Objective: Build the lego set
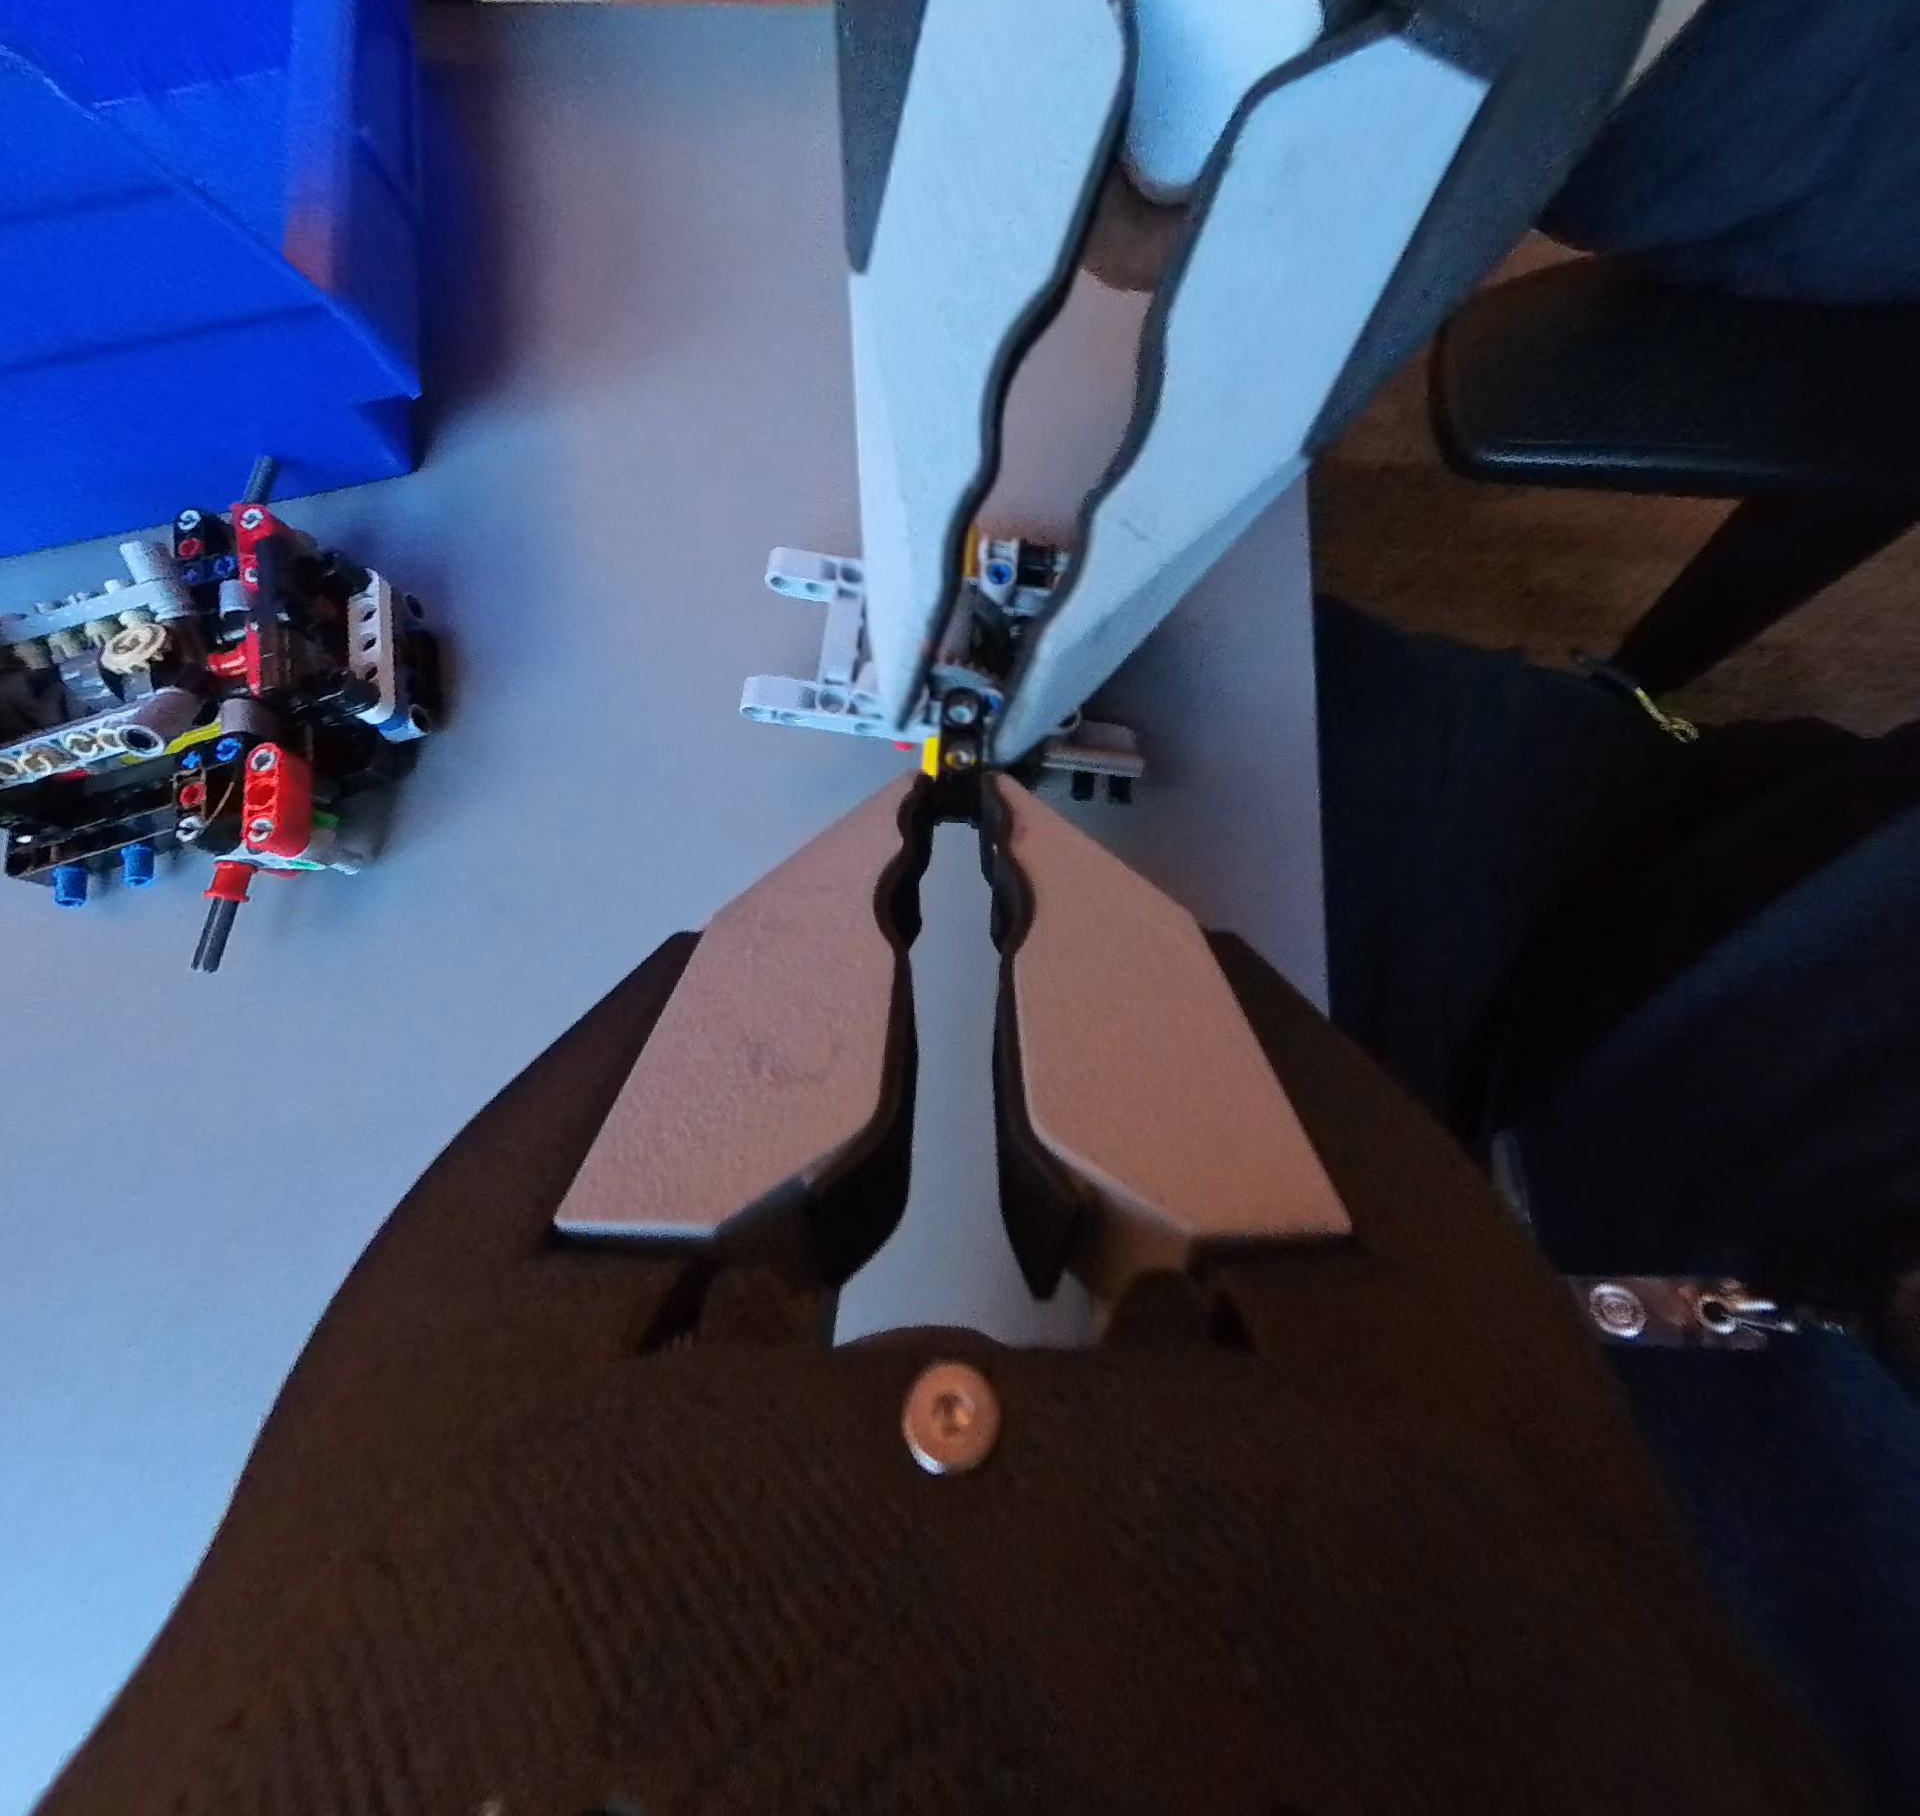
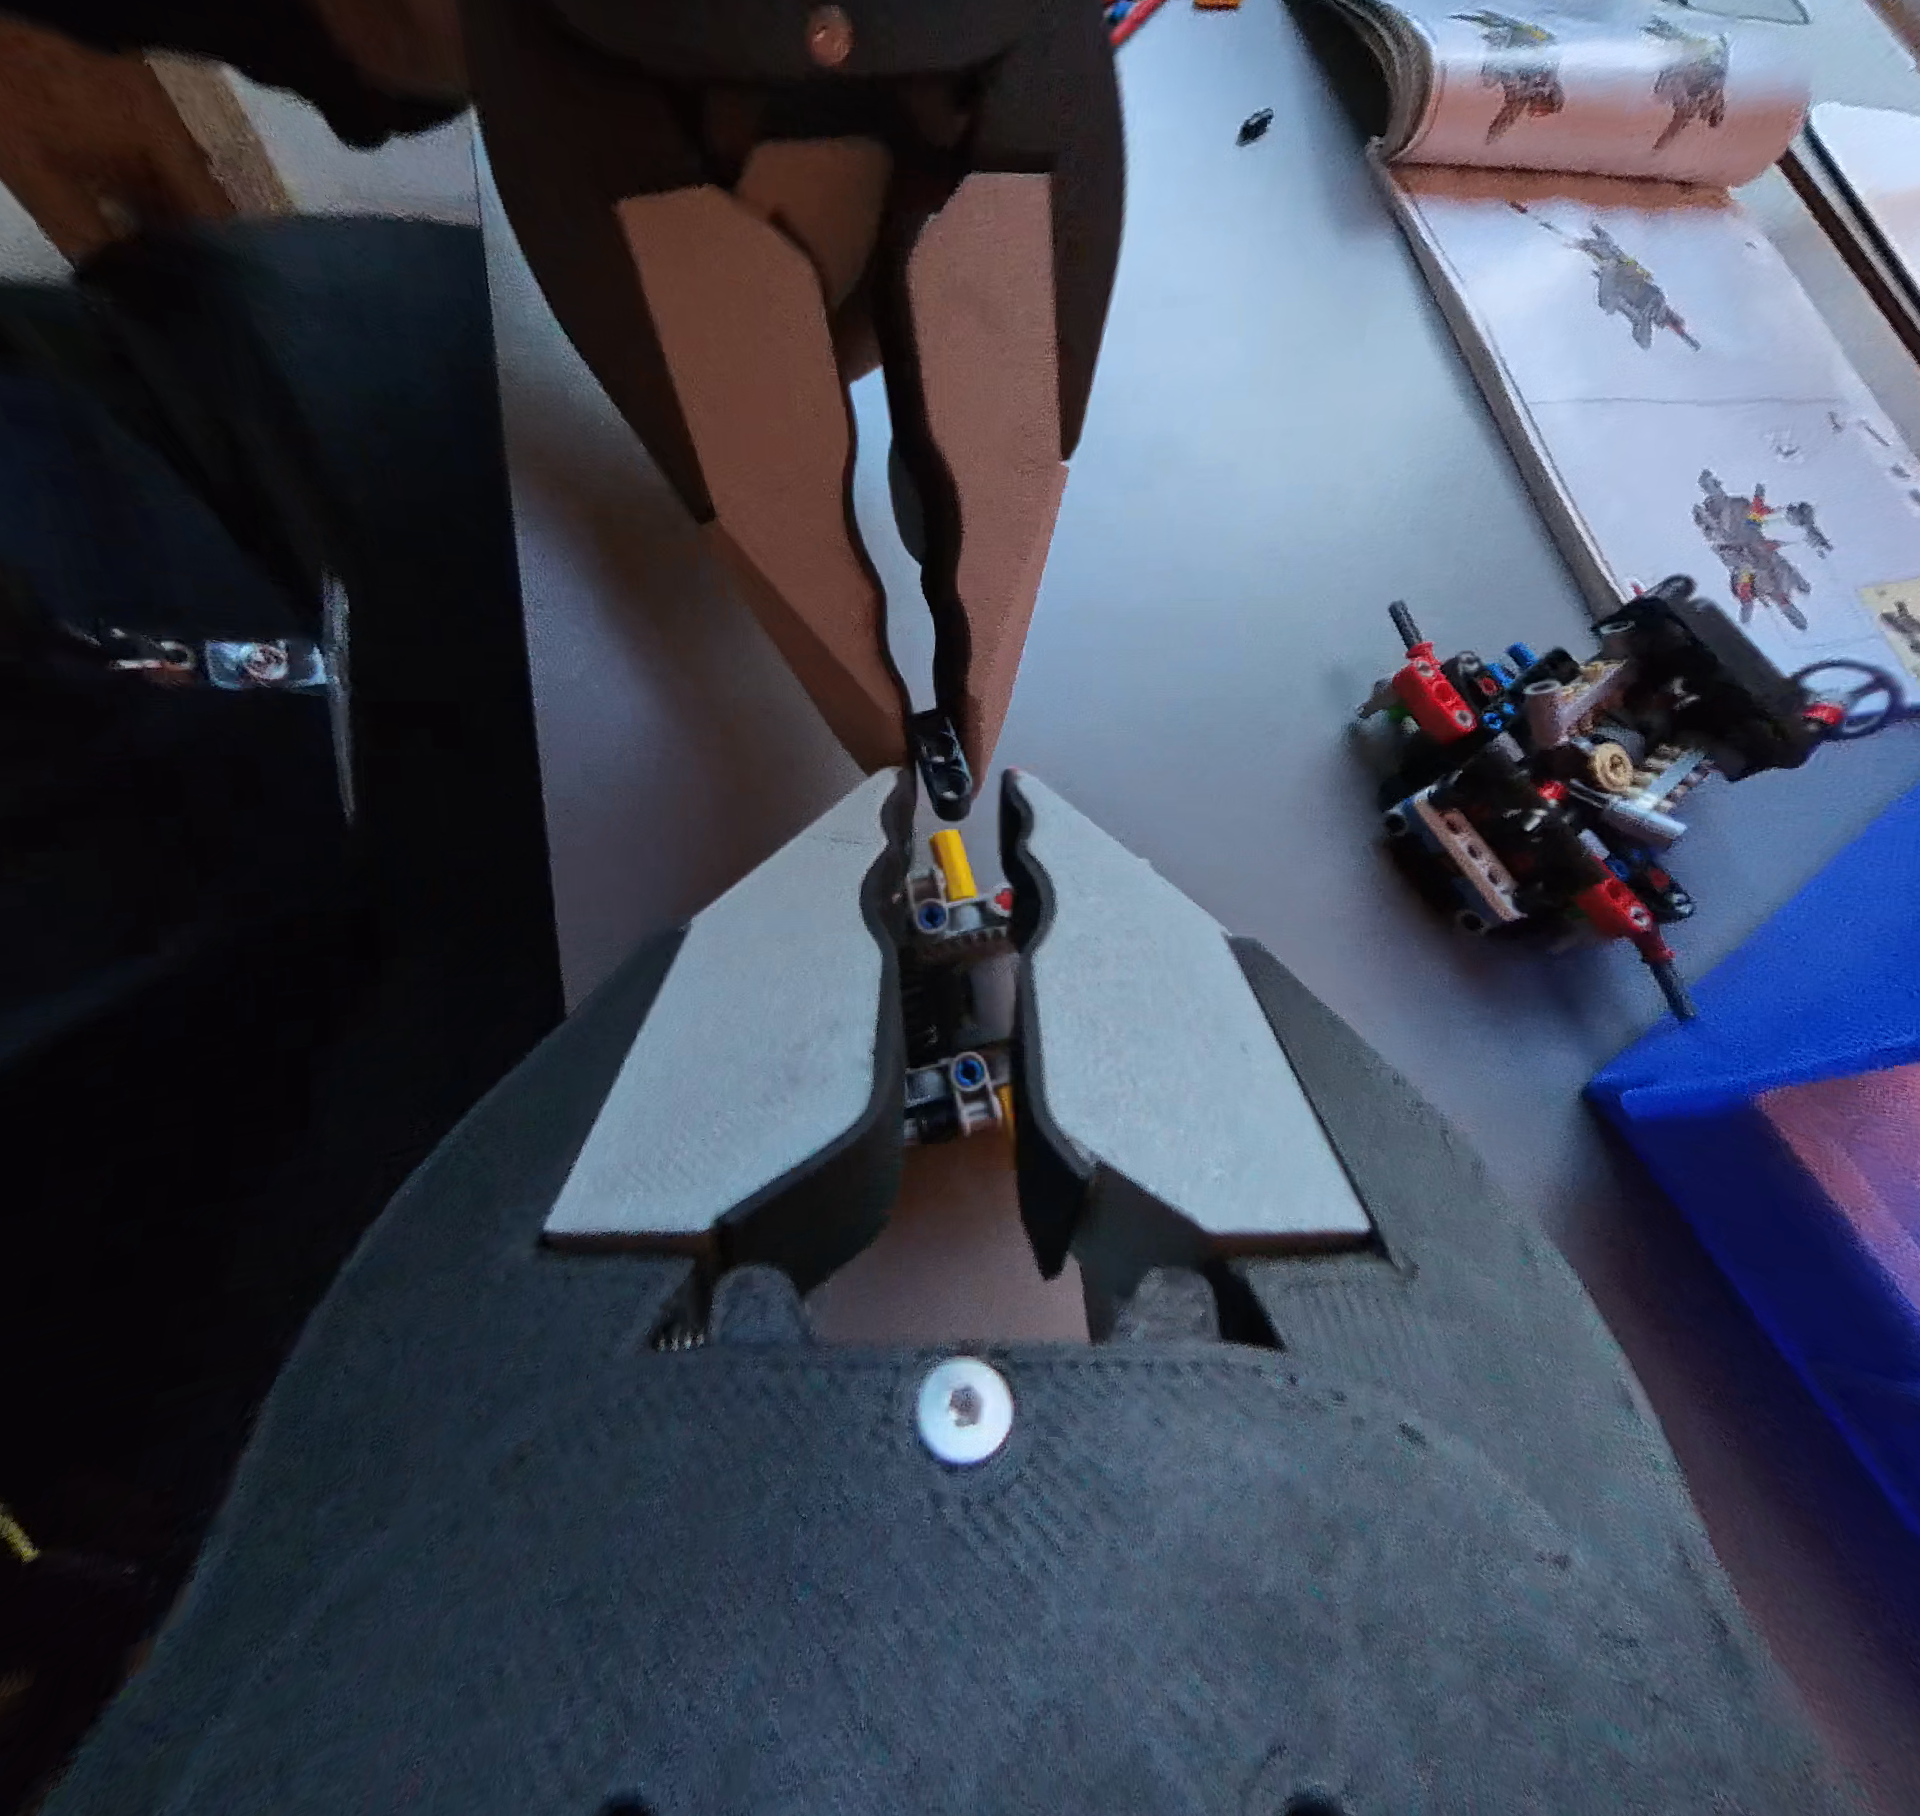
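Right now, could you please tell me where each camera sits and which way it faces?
Left wrist view: on the left claw, looking down at the grey table; its brown fingers pinch a small black beam; dark-clothed legs at right.
Right wrist view: on the right claw, facing the opposite way; grey fingers straddle a small brick assembly.
Shared: both claws tip to tip, the larger brick model, the blue bin.

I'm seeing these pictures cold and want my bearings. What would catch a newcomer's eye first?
Two tools meet tip to tip above the grey table: the left tool pinches a small black link, and the right tool straddles a small brick assembly with a yellow pin. Farther off, a larger brick build sits beside a blue box, below an open instruction booklet.
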`<state>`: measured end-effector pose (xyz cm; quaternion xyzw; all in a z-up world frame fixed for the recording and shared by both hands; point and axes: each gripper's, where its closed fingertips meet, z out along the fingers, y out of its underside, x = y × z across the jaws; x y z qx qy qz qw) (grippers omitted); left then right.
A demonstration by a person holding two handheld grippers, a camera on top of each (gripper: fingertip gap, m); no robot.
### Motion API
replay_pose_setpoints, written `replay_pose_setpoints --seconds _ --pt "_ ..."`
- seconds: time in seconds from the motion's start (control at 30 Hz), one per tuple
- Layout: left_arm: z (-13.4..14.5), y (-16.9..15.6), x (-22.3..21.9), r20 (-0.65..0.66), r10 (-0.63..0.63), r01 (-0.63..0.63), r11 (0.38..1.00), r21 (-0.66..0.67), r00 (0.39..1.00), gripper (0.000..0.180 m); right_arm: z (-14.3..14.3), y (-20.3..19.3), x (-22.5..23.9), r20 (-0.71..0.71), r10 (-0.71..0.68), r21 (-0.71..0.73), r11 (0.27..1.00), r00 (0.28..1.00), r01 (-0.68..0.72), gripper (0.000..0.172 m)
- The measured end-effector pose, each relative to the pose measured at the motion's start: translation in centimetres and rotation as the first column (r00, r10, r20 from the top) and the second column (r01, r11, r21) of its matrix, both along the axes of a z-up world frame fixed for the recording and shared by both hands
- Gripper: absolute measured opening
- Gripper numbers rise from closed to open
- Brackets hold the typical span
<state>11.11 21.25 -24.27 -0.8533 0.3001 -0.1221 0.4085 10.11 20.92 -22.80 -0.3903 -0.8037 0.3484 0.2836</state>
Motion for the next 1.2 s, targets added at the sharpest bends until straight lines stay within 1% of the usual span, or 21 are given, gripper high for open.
replay_pose_setpoints --seconds 0.03,0.13,0.2,0.23,0.3,0.37,0.43,0.53,0.63,0.73,0.8,0.9,0.97,1.1,1.2 --pt "-0.1 0.0 0.0 -0.012 0.001 -0.001 1.0 -0.004 1.0 0.005 -0.2 -0.1 0.1 -0.005 0.009 0.03 1.0 1.0 -0.009 0.006" --pt "-0.3 -0.1 0.2 -0.033 -0.007 0.007 1.0 -0.01 0.999 0.006 -0.5 -0.2 0.3 -0.005 0.022 0.091 0.996 1.0 -0.021 0.006" --pt "-0.1 0.0 0.4 -0.007 0.003 -0.003 1.0 -0.015 1.0 0.006 -0.4 -0.1 0.6 -0.008 0.021 0.101 0.995 1.0 -0.02 0.005" --pt "-0.3 -0.1 0.4 -0.003 0.01 -0.01 0.999 -0.036 1.0 0.009 -0.3 0.4 0.9 -0.008 0.009 0.105 0.994 1.0 -0.008 0.006" --pt "-0.6 -0.3 -0.1 -0.03 0.021 -0.023 0.998 -0.061 0.999 0.02 0.1 2.5 1.5 -0.023 -0.057 0.11 0.992 0.998 0.059 0.005" --pt "-0.5 -0.4 -0.1 -0.043 0.021 -0.023 0.998 -0.053 0.999 0.024 0.4 4.5 2.4 -0.029 -0.119 0.042 0.992 0.992 0.12 0.005" --pt "0.1 -0.6 0.8 -0.018 0.003 -0.004 0.999 -0.05 1.0 0.026 0.5 6.0 3.3 -0.029 -0.163 -0.031 0.986 0.986 0.163 0.005" --pt "0.6 -0.5 2.1 -0.034 -0.02 0.019 0.999 -0.039 0.999 0.029 0.0 6.7 4.2 -0.036 -0.171 -0.086 0.982 0.985 0.167 0.005" --pt "0.4 -0.2 3.1 -0.083 -0.042 0.04 0.999 -0.03 0.996 0.03 -1.0 6.9 4.6 -0.011 -0.156 -0.087 0.984 0.988 0.154 0.005" --pt "-0.5 0.1 3.7 -0.147 -0.062 0.058 0.998 -0.029 0.987 0.031 -1.7 6.5 4.8 0.009 -0.128 -0.074 0.989 0.992 0.129 0.005" --pt "-1.1 0.3 3.5 -0.187 -0.056 0.053 0.998 -0.023 0.981 0.028 -2.0 6.3 4.8 0.017 -0.118 -0.064 0.991 0.993 0.119 0.005" --pt "-1.6 0.3 3.1 -0.208 -0.05 0.045 0.999 -0.03 0.977 0.018 -2.2 5.7 4.6 0.019 -0.102 -0.075 0.992 0.995 0.104 0.005" --pt "-1.9 0.2 2.5 -0.227 -0.043 0.037 0.999 -0.034 0.973 0.016 -2.5 5.4 4.5 0.025 -0.092 -0.066 0.993 0.995 0.094 0.005" --pt "-1.5 0.0 2.1 -0.197 -0.023 0.014 0.999 -0.048 0.98 0.021 -3.0 5.3 4.4 0.037 -0.09 -0.043 0.995 0.995 0.092 0.005" --pt "-0.5 0.1 2.4 -0.213 -0.025 0.021 1.0 -0.02 0.977 0.026 -2.8 5.1 4.1 0.028 -0.091 -0.061 0.994 0.995 0.093 0.005"
